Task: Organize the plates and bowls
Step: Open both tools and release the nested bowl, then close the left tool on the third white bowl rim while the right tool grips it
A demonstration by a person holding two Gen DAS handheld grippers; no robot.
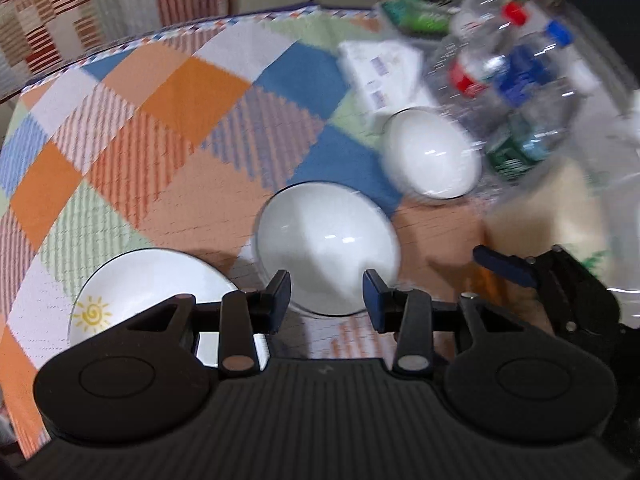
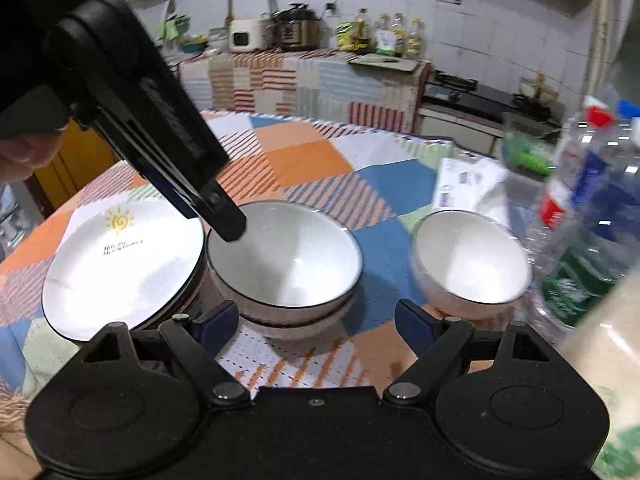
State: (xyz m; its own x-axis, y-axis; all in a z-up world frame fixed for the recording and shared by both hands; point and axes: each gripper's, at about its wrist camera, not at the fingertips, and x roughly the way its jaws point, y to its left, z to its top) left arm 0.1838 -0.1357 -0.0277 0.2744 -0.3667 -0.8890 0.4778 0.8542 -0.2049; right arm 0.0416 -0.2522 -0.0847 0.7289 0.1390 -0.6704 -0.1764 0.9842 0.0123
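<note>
Seen on a bench (image 2: pixel 308 152) under a patchwork cloth of orange, blue, white and pale green: white tableware with thin dark rims. At near left, a stack of plates (image 2: pixel 120 268), the top one printed with a yellow sun and a line of small dark text (too small to read). Touching or just beside its right edge, a stack of bowls (image 2: pixel 288 264), upright, at least two nested. Farther right, apart from the stack, a single bowl (image 2: pixel 468 260), also upright and somewhat blurred.

Hovering low over the near edge of the bench, the right gripper (image 2: pixel 316 316), fingers (image 2: pixel 416 322) spread wide and gripping nothing, the bowl stack straight ahead between them. Reaching in from upper left in the right wrist view, the left gripper (image 2: pixel 230 230), its tip over the rim of the top bowl; contact with the bowl unclear. From the left wrist view, the left gripper (image 1: pixel 326 294) fingers (image 1: pixel 280 290) parted and holding nothing, the bowl stack (image 1: pixel 328 248) directly beyond them, the sun plate (image 1: pixel 152 284) at left, the single bowl (image 1: pixel 432 156) farther right.

At far right, crowding the single bowl, clear plastic bottles (image 2: pixel 592 208) with red and blue caps and labels (blurred), and behind the bowl a white packet (image 2: pixel 468 184). Beyond the bench, a tiled kitchen wall and a covered counter (image 2: pixel 304 76) with cookers and oil bottles.
</note>
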